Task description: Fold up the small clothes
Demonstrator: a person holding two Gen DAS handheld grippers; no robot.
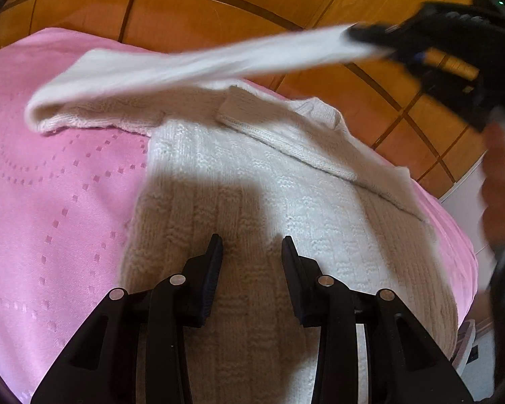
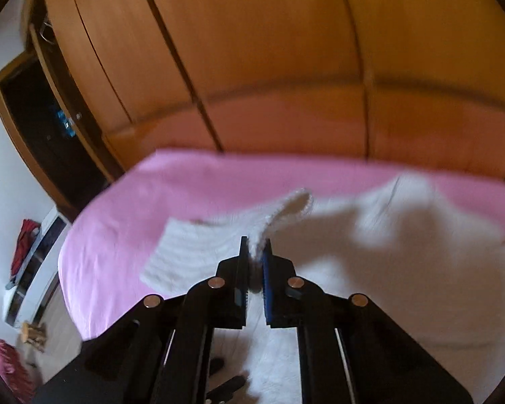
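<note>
A white knitted sweater point(image 1: 269, 185) lies spread on a pink bedspread point(image 1: 50, 185). My left gripper point(image 1: 252, 240) hovers low over the sweater's body, jaws apart, with flat knit showing between the fingers and nothing pinched. One sleeve point(image 1: 185, 67) is lifted off the bed and stretched across the sweater toward the right, blurred. My right gripper point(image 1: 351, 35) holds its end. In the right wrist view the right gripper point(image 2: 256, 245) is shut on that sleeve point(image 2: 296, 205), with the white knit squeezed between the pads, above the sweater point(image 2: 387, 252).
A wooden wardrobe point(image 2: 269, 50) stands just behind the bed point(image 2: 185, 175). A person's hand point(image 1: 501, 175) grips the right tool at the right edge. Shelves with red items point(image 2: 25, 249) stand beyond the bed's left side.
</note>
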